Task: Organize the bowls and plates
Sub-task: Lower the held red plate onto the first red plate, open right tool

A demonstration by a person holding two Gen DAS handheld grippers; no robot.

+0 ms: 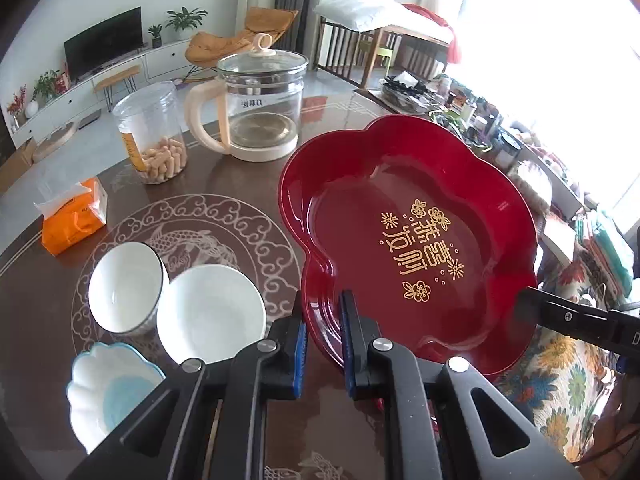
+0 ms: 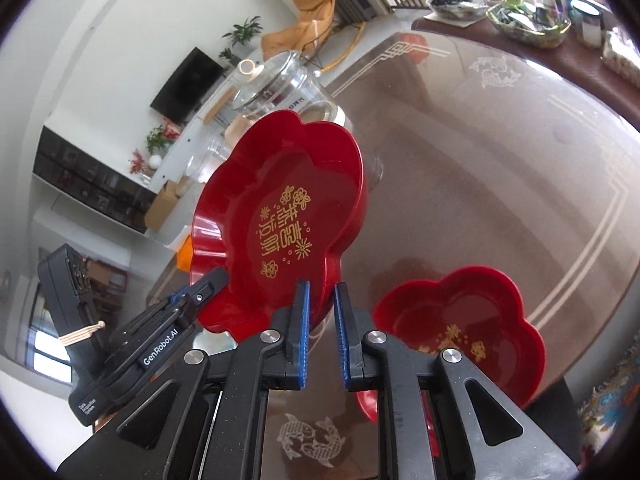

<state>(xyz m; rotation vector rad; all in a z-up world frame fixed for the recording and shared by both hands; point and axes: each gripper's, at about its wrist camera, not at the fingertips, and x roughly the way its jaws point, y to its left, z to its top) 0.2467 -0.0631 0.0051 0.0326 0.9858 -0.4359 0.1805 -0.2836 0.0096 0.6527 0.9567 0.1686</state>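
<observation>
Gripping a red flower-shaped plate [image 1: 408, 240] from two sides, both tongs are nearly closed on its rim. Left gripper [image 1: 323, 312] pinches the near edge; right gripper [image 2: 319, 304] pinches the opposite edge, its black tip visible at the plate's right in the left view. Plate is tilted and appears lifted clear of the brown table [image 2: 500, 160], though contact beneath is hard to judge. A second red plate [image 2: 472, 320] rests on the table just right. Two white bowls [image 1: 160, 300] and a small scalloped dish [image 1: 108, 392] sit left, near a glass kettle [image 1: 260, 108].
</observation>
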